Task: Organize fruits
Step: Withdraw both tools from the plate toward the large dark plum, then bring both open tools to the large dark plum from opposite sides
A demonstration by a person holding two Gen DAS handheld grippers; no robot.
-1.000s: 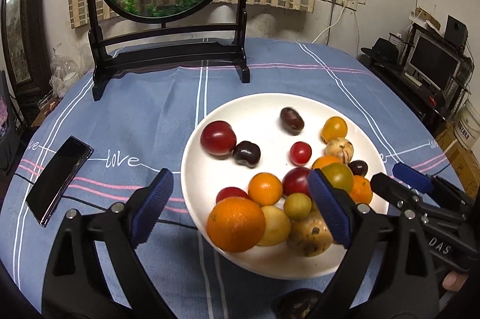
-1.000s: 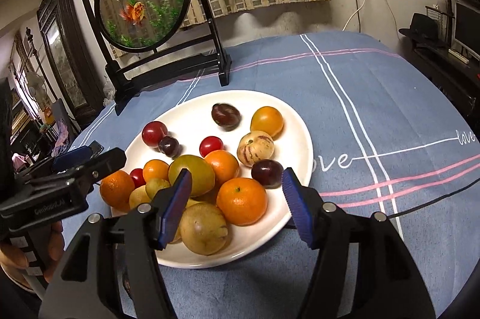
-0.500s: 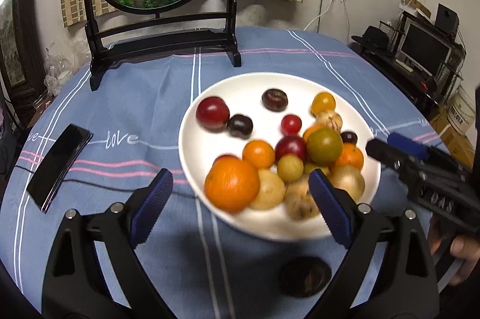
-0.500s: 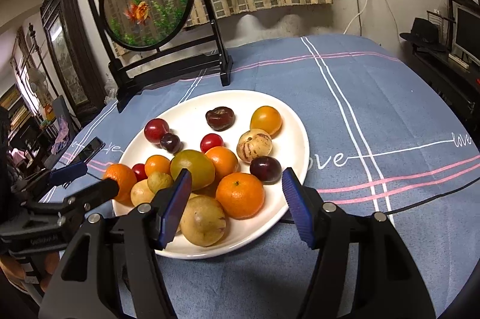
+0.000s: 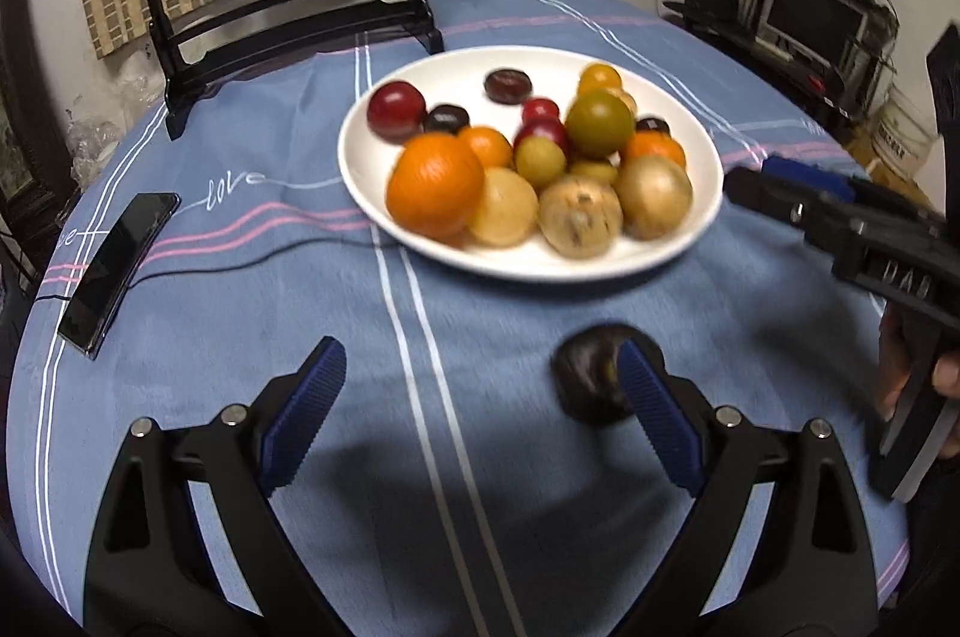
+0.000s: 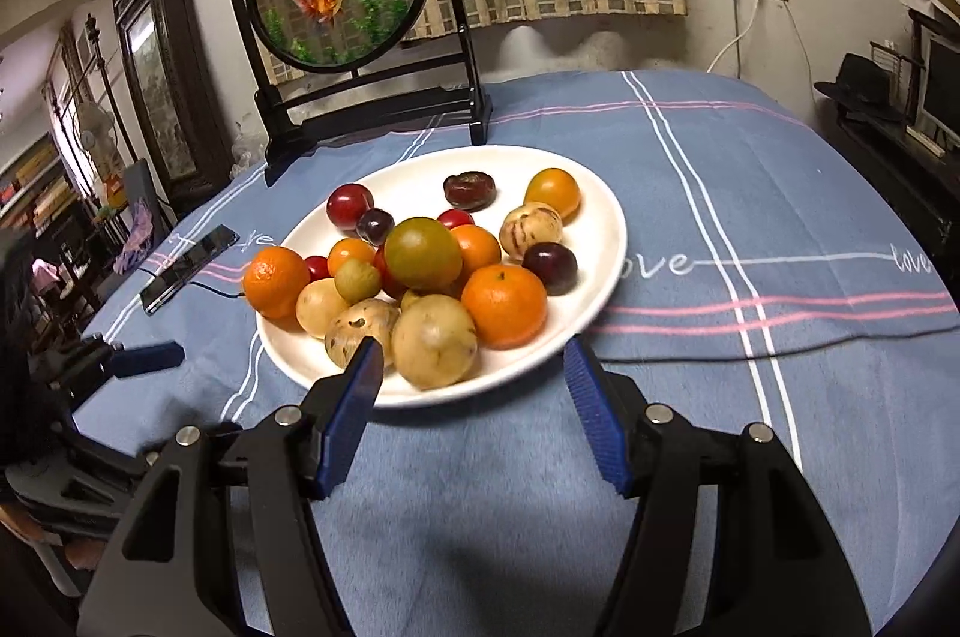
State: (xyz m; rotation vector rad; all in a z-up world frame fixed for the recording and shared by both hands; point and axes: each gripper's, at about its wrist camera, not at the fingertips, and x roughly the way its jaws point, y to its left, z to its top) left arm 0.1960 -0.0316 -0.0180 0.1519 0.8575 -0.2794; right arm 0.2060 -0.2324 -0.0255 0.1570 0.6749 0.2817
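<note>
Left claw [image 5: 480, 421] hangs released over the blue-clothed counter [image 5: 210, 313], nothing between its pads. Key relation: one dark fruit [image 5: 591, 382] lies loose on the cloth, off the plate, at abt 3 o'clock from claw centre, touching or just in front of the claw's rt finger [image 5: 657, 418] — can't tell which, blur. So fruit is off-centre; judging by that, claw needs to shift toward 3 o'clock before clenching. Fruit looks roundish, no clear long axis.

Right claw [image 6: 474, 397] also released, empty, aimed at near rim of white plate [image 6: 606, 217]. In left wrist view it sits at 3 o'clock from the plate, further from the stray fruit than left claw is. Left hand is the nearer one for that pick.

Plate holds the rest: big orange [image 5: 435, 184] at its 8 o'clock, tan fruits [image 5: 579, 217] along 6 o'clock rim, green-brown one [image 5: 600, 124] piled near centre, red plum [image 5: 396, 109] at 10 o'clock, dark ones toward 12.

Phone [image 5: 114, 265] w/ cable lies at 9 o'clock of plate, well apart.
</note>
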